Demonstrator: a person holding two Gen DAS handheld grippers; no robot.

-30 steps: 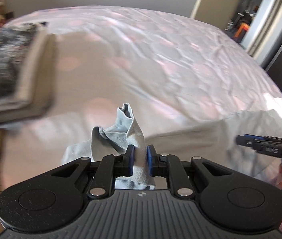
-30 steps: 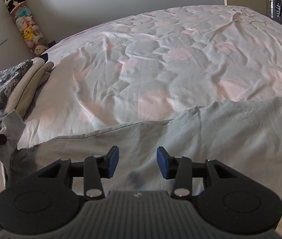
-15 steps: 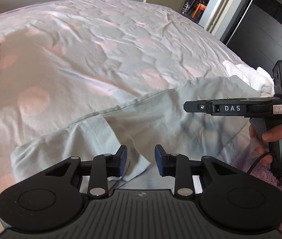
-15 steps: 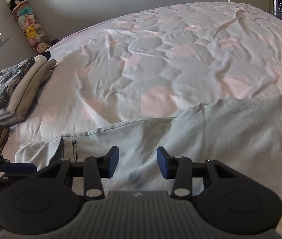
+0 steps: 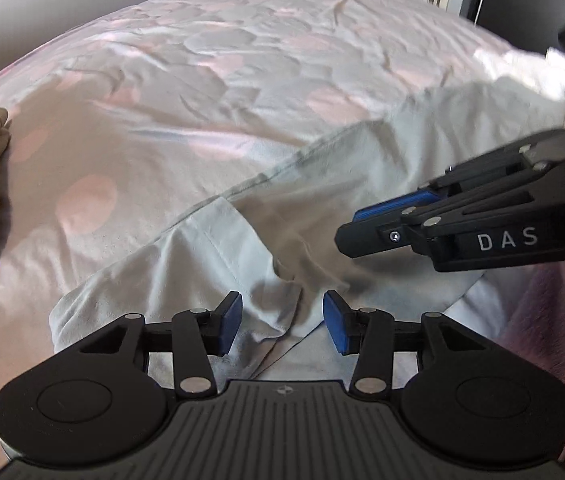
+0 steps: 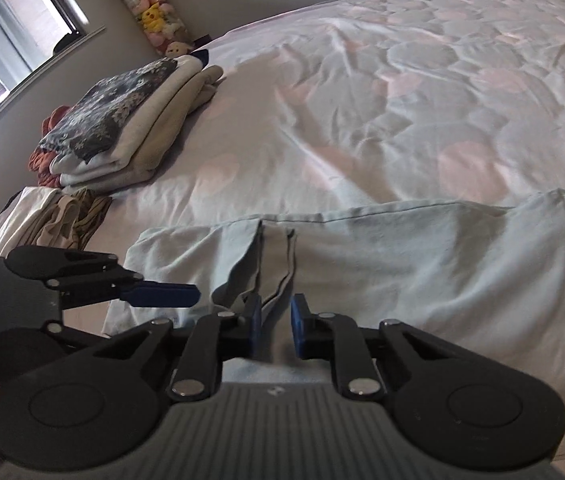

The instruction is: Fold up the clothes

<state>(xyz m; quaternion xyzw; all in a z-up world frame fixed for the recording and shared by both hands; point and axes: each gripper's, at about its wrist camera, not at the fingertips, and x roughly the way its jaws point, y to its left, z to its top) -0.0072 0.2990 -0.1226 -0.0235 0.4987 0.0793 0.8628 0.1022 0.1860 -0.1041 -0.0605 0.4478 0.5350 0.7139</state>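
Note:
A pale blue garment lies spread along the near edge of the bed, with a folded flap and creases; it also shows in the right wrist view. My left gripper is open and empty, just above the garment's near folds. My right gripper is partly open, its blue pads either side of a fold of the garment without pinching it. The right gripper shows from the side in the left wrist view, and the left gripper in the right wrist view.
The bed has a wrinkled pale cover with pink dots. A stack of folded clothes sits at the bed's left edge, with more crumpled clothes in front of it. Plush toys and a window are behind.
My left gripper let go of the bunched garment corner, opened, and swung right. The garment dropped flat. My right gripper moved left and narrowed over the fold.

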